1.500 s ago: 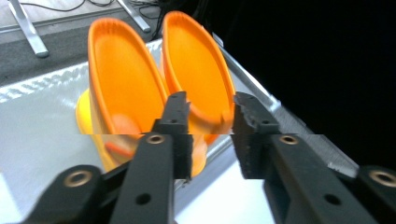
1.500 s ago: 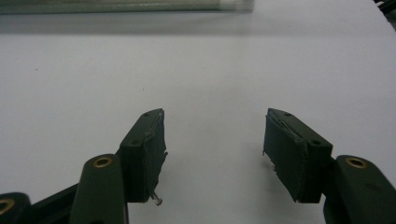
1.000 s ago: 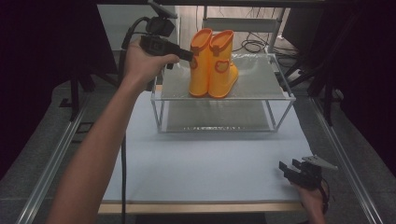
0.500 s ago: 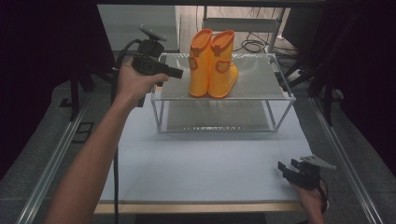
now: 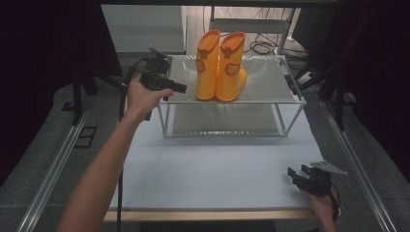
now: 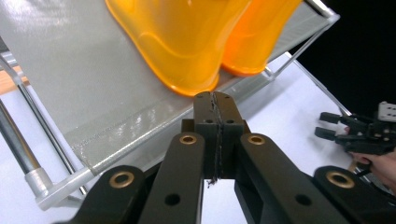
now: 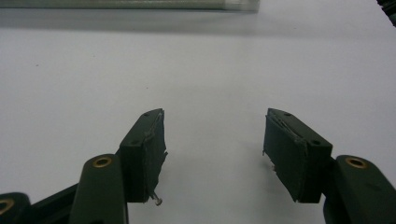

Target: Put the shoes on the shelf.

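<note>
Boots (image 5: 220, 65), a bright orange pair, stand upright side by side on the top shelf of a small rack (image 5: 290, 99) at the far middle of the table, toes toward the near side. We see small emblems on their shafts, too small to read. In the left gripper view the boots (image 6: 196, 42) loom just beyond our jaws, their soles flat on the grey shelf top (image 6: 93, 93).

Our left gripper (image 5: 176, 88) hovers at the rack's left edge, just left of the boots and apart from them; its jaws are pressed fully together with nothing between them, as the left gripper view (image 6: 215, 100) shows. Our right gripper (image 5: 293, 175) sits low at the near right corner of the table, well apart from the rack. Its jaws stand wide apart and empty in the right gripper view (image 7: 212, 140), with bare tabletop between them.

We work on a pale, plain tabletop (image 5: 217, 169) with a wooden front edge. The rack has a thin metal frame and a lower shelf (image 5: 227, 123) beneath the top one. Grey floor and metal rails (image 5: 53, 169) flank the table on both sides. Beyond the rack the room is dark, with cables (image 5: 263, 46) lying on the floor at the far side.
</note>
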Demonstrator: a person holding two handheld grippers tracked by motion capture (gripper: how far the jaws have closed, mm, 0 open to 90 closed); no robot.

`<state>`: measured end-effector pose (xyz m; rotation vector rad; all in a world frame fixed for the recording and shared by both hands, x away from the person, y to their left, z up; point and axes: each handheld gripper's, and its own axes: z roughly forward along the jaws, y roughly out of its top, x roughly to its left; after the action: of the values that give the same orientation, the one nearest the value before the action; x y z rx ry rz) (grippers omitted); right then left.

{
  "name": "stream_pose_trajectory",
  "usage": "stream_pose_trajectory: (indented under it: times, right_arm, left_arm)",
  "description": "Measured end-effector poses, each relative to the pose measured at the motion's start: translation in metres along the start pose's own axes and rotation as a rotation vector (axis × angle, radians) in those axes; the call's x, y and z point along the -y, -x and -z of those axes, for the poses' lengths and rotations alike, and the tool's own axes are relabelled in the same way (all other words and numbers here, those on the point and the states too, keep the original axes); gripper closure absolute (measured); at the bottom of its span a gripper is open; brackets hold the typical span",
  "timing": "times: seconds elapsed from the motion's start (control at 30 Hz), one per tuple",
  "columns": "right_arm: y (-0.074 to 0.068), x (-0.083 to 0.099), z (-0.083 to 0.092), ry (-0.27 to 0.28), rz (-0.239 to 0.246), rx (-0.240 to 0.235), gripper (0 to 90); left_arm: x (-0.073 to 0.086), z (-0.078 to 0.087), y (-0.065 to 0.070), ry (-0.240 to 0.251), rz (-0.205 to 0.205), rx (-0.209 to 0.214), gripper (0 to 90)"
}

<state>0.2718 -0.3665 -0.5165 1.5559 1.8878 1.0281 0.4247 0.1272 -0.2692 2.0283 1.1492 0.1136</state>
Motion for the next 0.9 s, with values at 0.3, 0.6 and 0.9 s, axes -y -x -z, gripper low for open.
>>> stream_pose_trajectory:
  times: [0.3,0.6,0.9]
  right_arm:
    - [0.001,0.001,-0.001,0.0,0.009,0.003,38.7]
    - [0.002,0.002,-0.002,-0.006,0.005,0.007,38.8]
    - [0.003,0.002,-0.003,-0.009,0.003,0.01,38.8]
  left_arm:
    - [0.002,-0.035,-0.014,-0.015,0.02,-0.05,90.0]
    - [-0.002,-0.064,-0.016,-0.011,0.041,-0.057,90.0]
    - [-0.005,-0.075,-0.02,-0.009,0.067,-0.042,90.0]
